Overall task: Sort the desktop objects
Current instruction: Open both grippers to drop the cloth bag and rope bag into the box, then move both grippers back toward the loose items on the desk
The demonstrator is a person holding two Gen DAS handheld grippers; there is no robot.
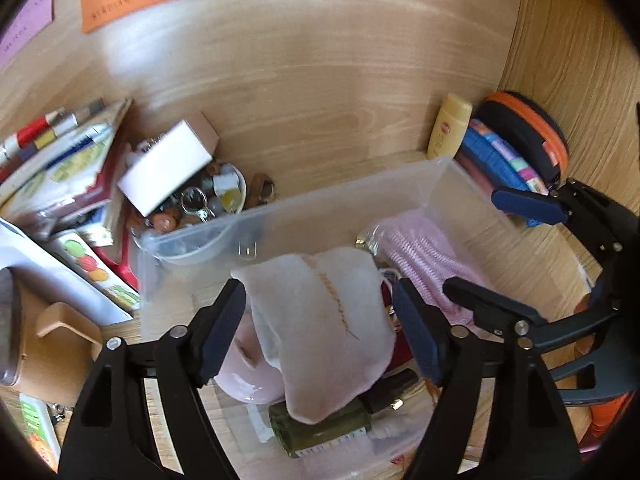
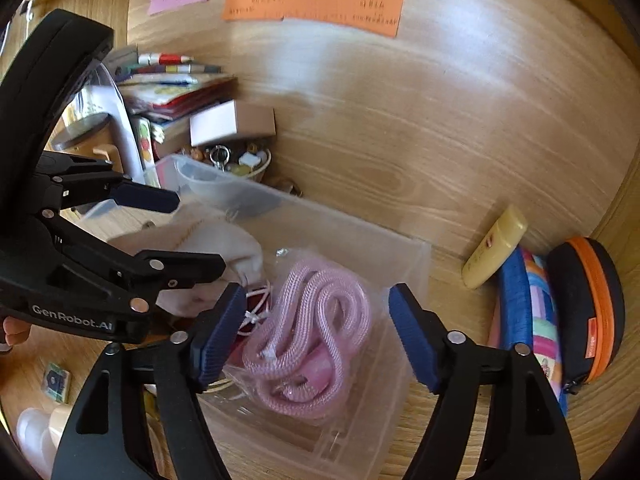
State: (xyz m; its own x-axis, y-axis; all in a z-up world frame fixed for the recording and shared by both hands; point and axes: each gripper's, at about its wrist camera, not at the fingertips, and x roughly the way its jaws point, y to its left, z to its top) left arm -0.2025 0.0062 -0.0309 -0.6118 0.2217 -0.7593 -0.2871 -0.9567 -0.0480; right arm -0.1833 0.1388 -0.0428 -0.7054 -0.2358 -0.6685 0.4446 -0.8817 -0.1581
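Note:
A clear plastic bin [image 1: 352, 196] stands on the wooden desk. In it lie a cream cloth pouch [image 1: 320, 320], a bagged pink cord [image 2: 316, 332], a pink round thing [image 1: 244, 376] and a dark green bottle [image 1: 320, 428]. My left gripper [image 1: 320, 332] is open above the bin, its pads either side of the pouch without touching it. My right gripper [image 2: 316, 332] is open over the pink cord and holds nothing. The right gripper also shows in the left wrist view [image 1: 500, 248], and the left gripper in the right wrist view [image 2: 192, 232].
A bowl of small trinkets [image 1: 200, 208] with a white box [image 1: 168, 168] on it stands behind the bin. Books [image 1: 60, 160] lie at the left. A yellow bottle [image 2: 496, 244], a striped roll [image 2: 528, 312] and a black-orange case [image 2: 588, 308] lean in the right corner.

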